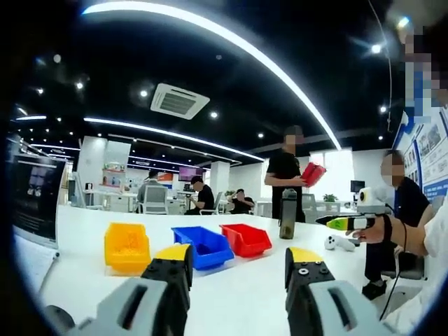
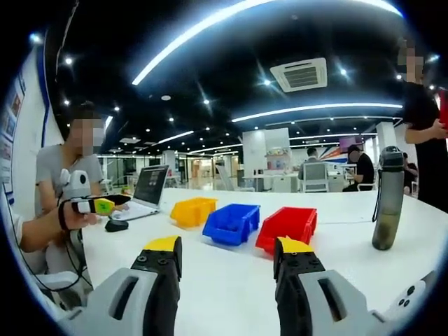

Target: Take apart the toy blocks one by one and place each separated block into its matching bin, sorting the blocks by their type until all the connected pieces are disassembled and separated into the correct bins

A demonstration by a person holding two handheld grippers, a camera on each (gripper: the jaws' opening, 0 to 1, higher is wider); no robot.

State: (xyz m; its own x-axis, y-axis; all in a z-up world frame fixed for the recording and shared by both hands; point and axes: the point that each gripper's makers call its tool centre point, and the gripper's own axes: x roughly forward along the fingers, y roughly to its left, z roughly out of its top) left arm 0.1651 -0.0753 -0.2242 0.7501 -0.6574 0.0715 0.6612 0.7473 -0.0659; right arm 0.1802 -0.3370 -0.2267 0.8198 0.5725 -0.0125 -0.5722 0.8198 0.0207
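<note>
Three bins stand in a row on the white table (image 1: 238, 287): a yellow bin (image 1: 127, 261), a blue bin (image 1: 210, 257) and a red bin (image 1: 250, 246). The right gripper view shows them too: yellow bin (image 2: 192, 211), blue bin (image 2: 231, 225), red bin (image 2: 287, 229). A seated person's hand holds a small green and yellow piece (image 1: 344, 223) above the table's side; it appears at the left as the green and yellow piece (image 2: 103, 205). My left gripper (image 1: 238, 259) is open, short of the bins, with nothing in it. My right gripper (image 2: 228, 246) is open as well, nothing between its jaws.
A dark water bottle (image 1: 288, 213) stands right of the red bin, also seen as the bottle (image 2: 387, 203). A laptop (image 2: 148, 187) and a black mouse (image 2: 115, 225) lie near the seated person. A white controller (image 1: 337, 243) rests on the table. A standing person holds another red bin (image 1: 312, 173).
</note>
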